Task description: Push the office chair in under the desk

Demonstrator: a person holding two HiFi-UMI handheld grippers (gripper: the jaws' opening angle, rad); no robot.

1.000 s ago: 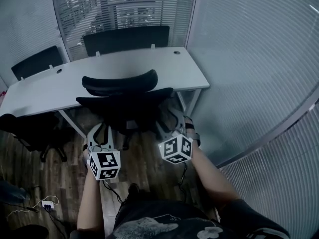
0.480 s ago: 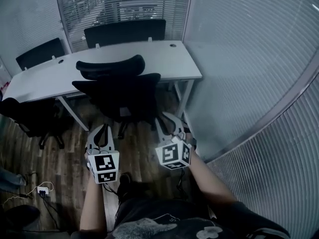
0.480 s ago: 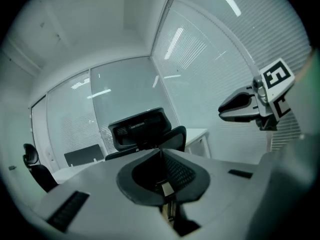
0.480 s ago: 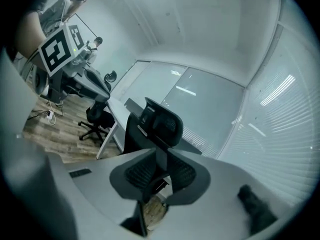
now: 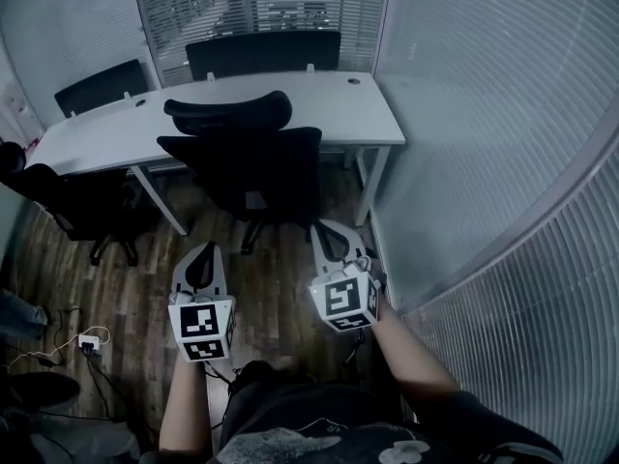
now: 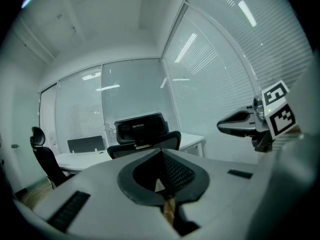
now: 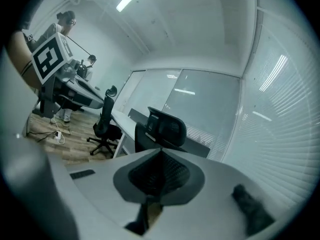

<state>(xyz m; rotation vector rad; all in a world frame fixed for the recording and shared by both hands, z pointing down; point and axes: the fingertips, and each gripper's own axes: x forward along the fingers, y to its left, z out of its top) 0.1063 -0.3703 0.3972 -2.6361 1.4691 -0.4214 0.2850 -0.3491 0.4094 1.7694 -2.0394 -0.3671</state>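
Observation:
The black office chair (image 5: 253,167) stands against the front edge of the white desk (image 5: 329,114), with its headrest (image 5: 227,112) above the desktop's edge. My left gripper (image 5: 204,252) and right gripper (image 5: 327,230) hover over the wooden floor, a short way back from the chair and touching nothing. Both are shut and hold nothing. The left gripper view has the chair (image 6: 142,133) straight ahead beyond the closed left gripper (image 6: 161,153), with the right gripper (image 6: 245,124) off to the side. The right gripper view looks past the closed right gripper (image 7: 160,151) at the chair (image 7: 165,129).
Another black chair (image 5: 77,201) stands at the desk's left end, and two more (image 5: 261,54) sit behind the desk. A glass wall with blinds (image 5: 484,143) runs close along the right. A charger and cable (image 5: 89,340) lie on the floor at the left.
Both grippers have drawn back from the chair's back toward me. The right gripper's jaws have gone from wide open to shut. The chair now stands closer in against the desk.

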